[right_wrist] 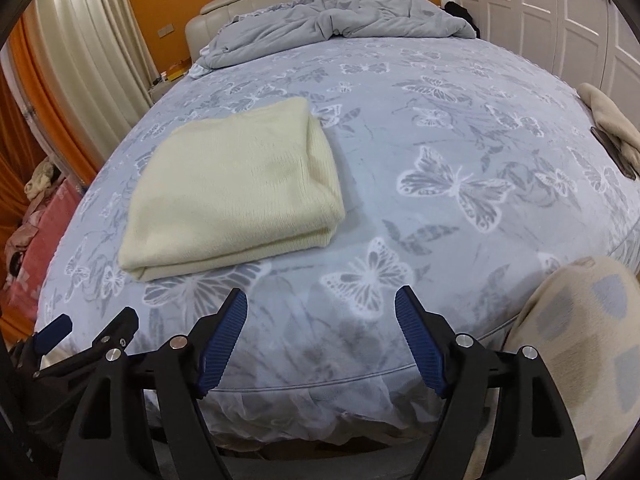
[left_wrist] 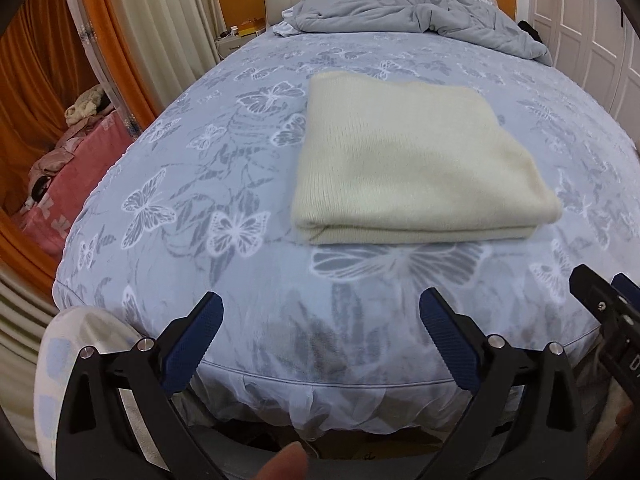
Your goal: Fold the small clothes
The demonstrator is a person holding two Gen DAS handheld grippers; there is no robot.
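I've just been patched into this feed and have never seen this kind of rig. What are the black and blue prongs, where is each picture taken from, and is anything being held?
The prongs are handheld two-finger grippers, one in each of a person's hands, each with a camera looking along its fingers. One view shows the left gripper, the other the right gripper. Both are open, empty and clear of the cloth. On the blue butterfly-print bedspread lies a cream knitted garment, already folded into a neat rectangle. A rumpled grey duvet sits by the headboard, and a beige cloth lies at the bed's right edge.
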